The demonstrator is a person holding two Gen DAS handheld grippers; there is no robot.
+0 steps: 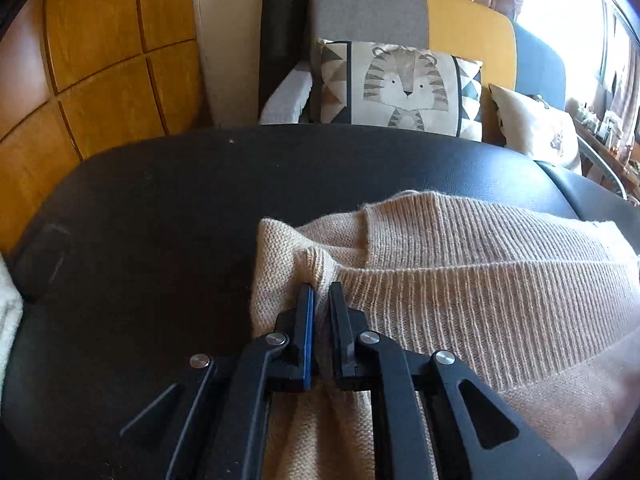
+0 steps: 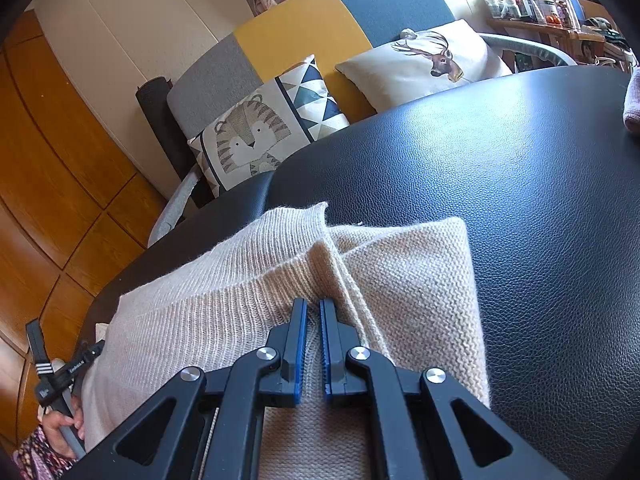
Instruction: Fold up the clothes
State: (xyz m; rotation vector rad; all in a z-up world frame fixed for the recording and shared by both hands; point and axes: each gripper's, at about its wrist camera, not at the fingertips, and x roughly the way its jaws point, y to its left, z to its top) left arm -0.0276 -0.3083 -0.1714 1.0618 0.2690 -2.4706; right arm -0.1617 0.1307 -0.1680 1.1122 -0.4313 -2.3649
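Observation:
A beige knitted sweater (image 1: 460, 264) lies partly folded on a black leather table (image 1: 160, 216). My left gripper (image 1: 322, 288) is shut on a bunched fold at the sweater's left edge. In the right wrist view the same sweater (image 2: 224, 304) stretches to the left over the black table (image 2: 520, 184). There my right gripper (image 2: 313, 303) is shut on a ridge of knit fabric near the sweater's right side. A hand (image 2: 64, 424) grips the other gripper's handle at the lower left of that view.
Behind the table stands a sofa (image 1: 400, 12) in grey, yellow and blue, with a tiger cushion (image 1: 404, 88) and a deer cushion (image 2: 432, 56). A pink cloth (image 2: 632, 100) lies at the table's far right edge. Wooden cabinet doors (image 1: 100, 60) are to the left.

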